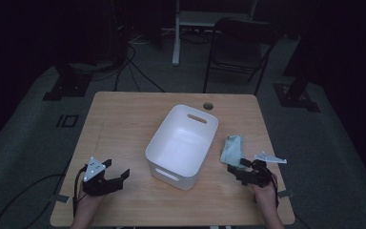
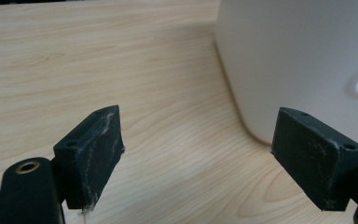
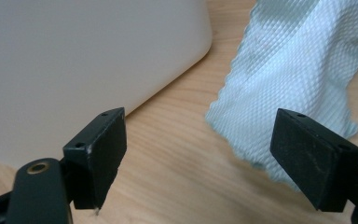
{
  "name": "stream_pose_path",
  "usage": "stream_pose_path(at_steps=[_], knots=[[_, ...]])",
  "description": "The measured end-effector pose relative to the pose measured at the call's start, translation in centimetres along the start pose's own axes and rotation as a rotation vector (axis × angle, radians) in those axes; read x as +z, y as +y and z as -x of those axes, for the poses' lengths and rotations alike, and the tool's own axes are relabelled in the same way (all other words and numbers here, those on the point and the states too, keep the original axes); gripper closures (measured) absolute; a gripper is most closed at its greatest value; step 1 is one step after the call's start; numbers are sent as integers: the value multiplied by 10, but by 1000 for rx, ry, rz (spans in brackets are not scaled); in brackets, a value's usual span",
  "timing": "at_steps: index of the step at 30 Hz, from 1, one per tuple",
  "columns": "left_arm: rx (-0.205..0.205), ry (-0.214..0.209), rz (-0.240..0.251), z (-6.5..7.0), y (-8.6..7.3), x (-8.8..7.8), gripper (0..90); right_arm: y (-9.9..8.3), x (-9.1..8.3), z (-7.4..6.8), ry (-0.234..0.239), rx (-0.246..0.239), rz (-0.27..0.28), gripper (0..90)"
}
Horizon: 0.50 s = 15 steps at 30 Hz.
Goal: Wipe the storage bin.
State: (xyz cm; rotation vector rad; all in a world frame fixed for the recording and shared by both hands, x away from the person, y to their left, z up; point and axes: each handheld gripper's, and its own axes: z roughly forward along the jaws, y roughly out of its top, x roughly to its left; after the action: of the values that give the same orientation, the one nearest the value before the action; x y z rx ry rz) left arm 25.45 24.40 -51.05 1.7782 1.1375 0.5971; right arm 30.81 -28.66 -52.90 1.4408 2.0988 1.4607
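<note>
A white plastic bin with handle cutouts sits in the middle of the wooden table; it looks empty inside. A pale blue-green cloth lies crumpled on the table just right of the bin. My left gripper rests low near the table's front left, jaws open with nothing between them, pointing toward the bin. My right gripper is at the front right, open, just short of the cloth, whose near edge lies ahead of its right jaw. The bin's wall is at its left.
A round cable hole is in the table behind the bin. Beyond the table stand a dark chair, a white frame leg and cables on the floor. The surroundings are dark.
</note>
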Motion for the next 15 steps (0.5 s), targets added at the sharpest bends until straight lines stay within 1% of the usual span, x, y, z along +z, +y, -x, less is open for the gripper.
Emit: stream_pose_path(at_steps=[2, 4, 6, 8, 11, 13, 15], knots=[[-5, 11, 3, -2, -2, -1, 166, -3, -2, -2, 4, 7, 6, 183], [-4, 31, 0, -3, -5, -2, 166, -5, -4, -5, -2, -7, 9, 182], [-13, 55, -2, -4, -8, -4, 166, -9, -6, -7, -9, -20, 6, 182], [-30, 70, -10, -5, -12, -4, 165, -12, -7, -8, -26, -38, -4, 182], [-30, 82, -36, -6, -17, -3, 166, -18, -9, -6, -32, -40, -13, 182], [-29, 90, -40, -5, -20, -4, 166, -21, -11, -3, -40, -36, -10, 182], [-34, 103, -50, -6, -23, -5, 166, -24, -14, -1, -62, -35, -3, 182]])
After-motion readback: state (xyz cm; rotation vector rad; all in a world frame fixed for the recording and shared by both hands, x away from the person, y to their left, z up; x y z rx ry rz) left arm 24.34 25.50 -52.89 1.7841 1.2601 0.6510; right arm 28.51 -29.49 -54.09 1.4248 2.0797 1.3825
